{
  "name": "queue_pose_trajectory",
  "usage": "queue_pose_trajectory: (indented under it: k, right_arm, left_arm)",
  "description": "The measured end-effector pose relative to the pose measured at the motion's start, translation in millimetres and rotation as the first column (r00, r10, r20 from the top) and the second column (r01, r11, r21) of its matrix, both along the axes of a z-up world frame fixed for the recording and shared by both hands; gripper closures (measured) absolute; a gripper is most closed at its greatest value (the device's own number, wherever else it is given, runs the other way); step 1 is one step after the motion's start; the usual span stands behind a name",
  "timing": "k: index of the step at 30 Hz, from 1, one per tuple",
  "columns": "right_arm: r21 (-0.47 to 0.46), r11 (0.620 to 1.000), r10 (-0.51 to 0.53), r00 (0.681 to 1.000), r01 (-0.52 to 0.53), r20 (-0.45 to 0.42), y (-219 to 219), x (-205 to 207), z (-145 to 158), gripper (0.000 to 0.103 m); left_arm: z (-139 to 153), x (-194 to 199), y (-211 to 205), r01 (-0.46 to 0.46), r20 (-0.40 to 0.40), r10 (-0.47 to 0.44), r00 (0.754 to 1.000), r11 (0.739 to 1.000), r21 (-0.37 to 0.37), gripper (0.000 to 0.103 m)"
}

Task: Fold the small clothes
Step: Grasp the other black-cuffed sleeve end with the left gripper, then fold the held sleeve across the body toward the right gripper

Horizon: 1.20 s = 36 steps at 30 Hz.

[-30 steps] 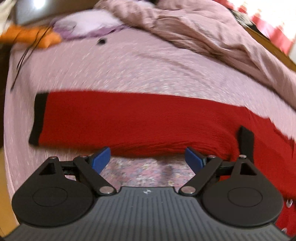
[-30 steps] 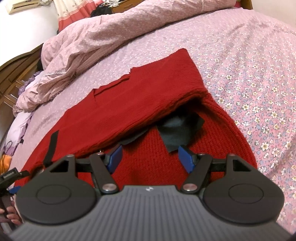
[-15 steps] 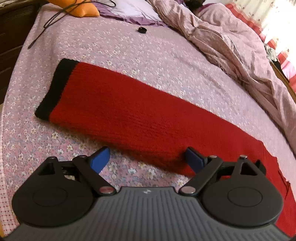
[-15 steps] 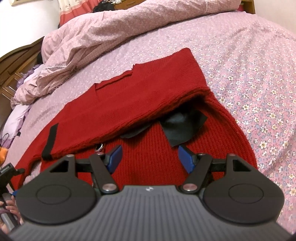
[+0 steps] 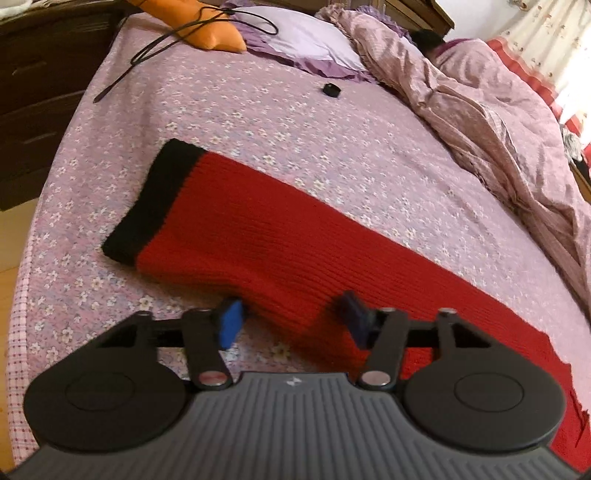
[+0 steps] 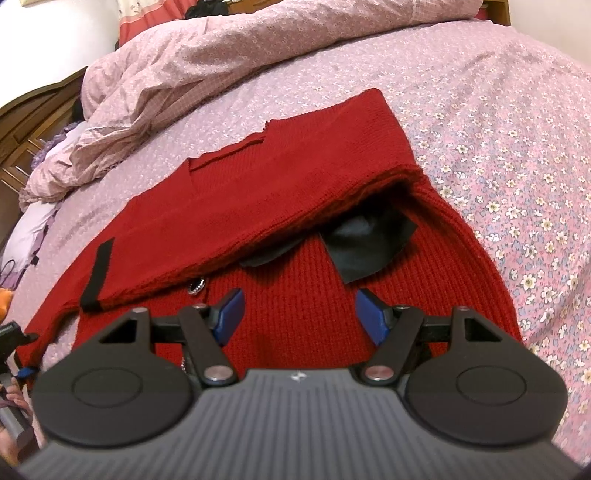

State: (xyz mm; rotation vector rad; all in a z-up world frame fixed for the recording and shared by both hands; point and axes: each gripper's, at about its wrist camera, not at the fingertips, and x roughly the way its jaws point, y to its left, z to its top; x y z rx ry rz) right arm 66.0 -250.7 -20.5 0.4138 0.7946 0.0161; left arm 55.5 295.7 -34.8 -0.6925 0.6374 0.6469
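A red knit cardigan lies on the flowered bed sheet. In the left wrist view its long red sleeve (image 5: 280, 240) with a black cuff (image 5: 155, 203) stretches out flat to the left. My left gripper (image 5: 291, 325) is open, with the sleeve's near edge between its blue pads. In the right wrist view the cardigan body (image 6: 295, 229) lies with one side folded over, a black lining piece (image 6: 365, 247) and a shiny button (image 6: 195, 286) showing. My right gripper (image 6: 299, 317) is open just above the red knit.
A crumpled pink duvet (image 5: 498, 122) lies along the far side of the bed and shows in the right wrist view too (image 6: 221, 55). An orange cushion (image 5: 207, 26), a black cable (image 5: 155, 51), a small black object (image 5: 330, 89) and a lilac pillow (image 5: 306, 37) lie near the head. Dark wooden drawers (image 5: 33, 92) stand left of the bed.
My left gripper has moved forward and down onto the sleeve's near edge, its jaws narrowing a little. My right gripper has come slightly closer to the cardigan body.
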Motion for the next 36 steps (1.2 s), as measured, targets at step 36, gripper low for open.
queue_pose_trajectory:
  k: [36]
  right_arm:
    - [0.05, 0.998, 0.025, 0.997, -0.029, 0.076, -8.4, -21.3, 5.0, 0.034]
  left_arm:
    - [159.7, 48.2, -186.6, 0.558, 0.327, -0.609, 0.723, 0.793, 0.244, 0.087]
